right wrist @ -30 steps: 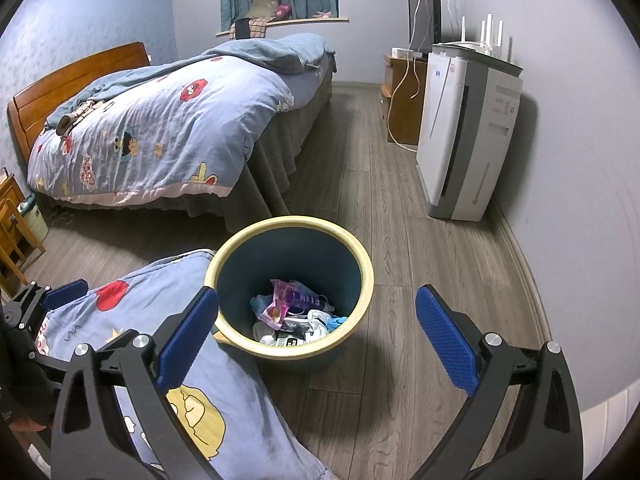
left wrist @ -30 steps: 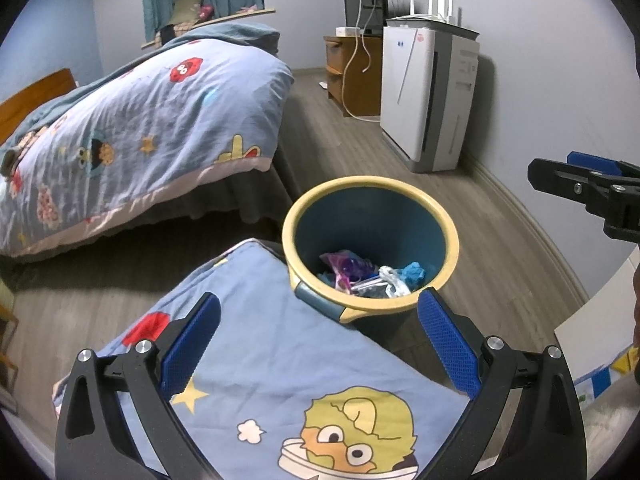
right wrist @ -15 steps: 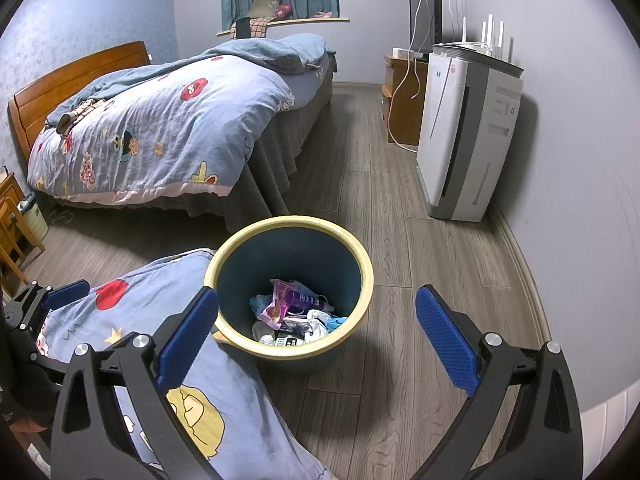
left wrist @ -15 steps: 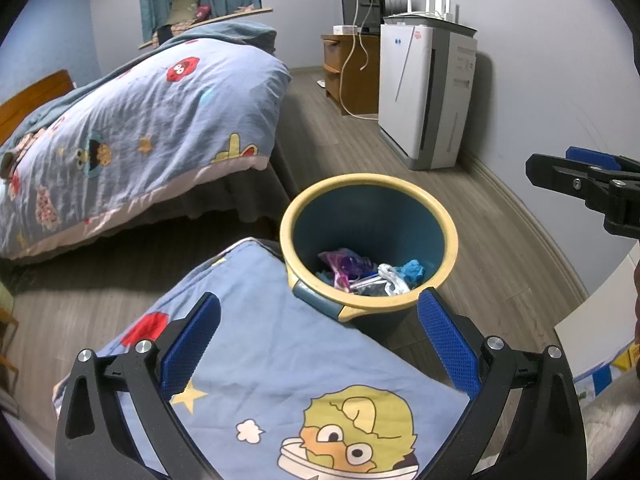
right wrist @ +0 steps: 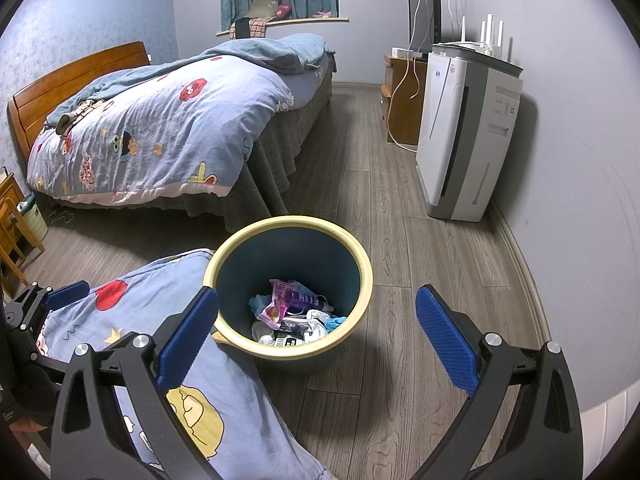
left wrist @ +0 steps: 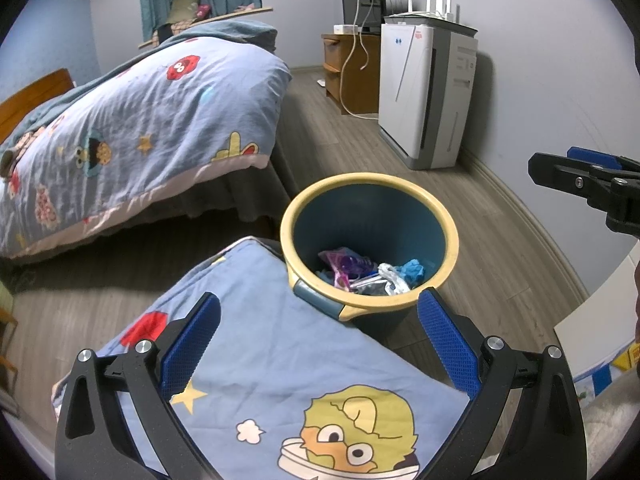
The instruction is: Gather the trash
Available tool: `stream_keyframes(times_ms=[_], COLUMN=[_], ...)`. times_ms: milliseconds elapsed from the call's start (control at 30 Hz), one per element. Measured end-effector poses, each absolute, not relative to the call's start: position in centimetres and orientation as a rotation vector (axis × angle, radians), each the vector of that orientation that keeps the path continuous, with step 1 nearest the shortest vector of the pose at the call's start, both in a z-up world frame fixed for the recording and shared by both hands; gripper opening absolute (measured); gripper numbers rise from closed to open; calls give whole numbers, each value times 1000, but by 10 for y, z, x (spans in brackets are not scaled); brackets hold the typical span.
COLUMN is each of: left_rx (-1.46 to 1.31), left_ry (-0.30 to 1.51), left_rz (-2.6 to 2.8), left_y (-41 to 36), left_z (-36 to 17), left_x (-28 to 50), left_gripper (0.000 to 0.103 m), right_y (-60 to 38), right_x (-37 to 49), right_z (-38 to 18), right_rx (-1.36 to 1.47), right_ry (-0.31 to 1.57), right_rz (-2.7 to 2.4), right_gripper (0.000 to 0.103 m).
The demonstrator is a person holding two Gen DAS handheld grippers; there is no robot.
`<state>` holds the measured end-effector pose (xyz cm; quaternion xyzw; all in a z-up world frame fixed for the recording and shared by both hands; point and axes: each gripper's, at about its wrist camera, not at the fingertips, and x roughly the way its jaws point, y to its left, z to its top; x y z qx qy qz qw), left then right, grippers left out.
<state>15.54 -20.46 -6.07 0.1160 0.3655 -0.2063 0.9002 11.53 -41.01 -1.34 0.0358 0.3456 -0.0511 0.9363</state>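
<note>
A blue trash bin with a yellow rim (left wrist: pixel 438 208) (right wrist: pixel 362 264) stands on the wood floor. Several pieces of trash lie in it, among them a pink-purple wrapper (left wrist: pixel 346 264) (right wrist: pixel 288 298), a blue crumpled piece (left wrist: pixel 414 270) and white packets (right wrist: pixel 316 326). My left gripper (left wrist: pixel 318 334) is open and empty, above a blue cartoon cover, just short of the bin. My right gripper (right wrist: pixel 316 330) is open and empty, above the bin's near side. Each gripper shows at the edge of the other's view (left wrist: pixel 584 182) (right wrist: pixel 48 300).
A blue cartoon-print cover (left wrist: pixel 280 364) (right wrist: pixel 168 360) lies beside the bin. A bed with a matching duvet (right wrist: pixel 160 128) is behind. A white air purifier (right wrist: pixel 464 132) and a wooden cabinet (right wrist: pixel 402 96) stand along the right wall.
The left wrist view has shifted very slightly; the bin sits a touch lower-left in it. The right gripper has not moved. Both stay open.
</note>
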Motion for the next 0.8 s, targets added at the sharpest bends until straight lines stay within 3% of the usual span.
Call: stream_keyframes(times_ms=[800], left_rx=[243], left_ry=[748], left_rz=[-444], left_y=[-204], left_z=[-63], left_x=[153], left_gripper=[98], right_y=[-412], right_x=[116], right_z=[-13], right_rx=[74], right_ry=[708], right_rz=[-103], right_gripper=[97])
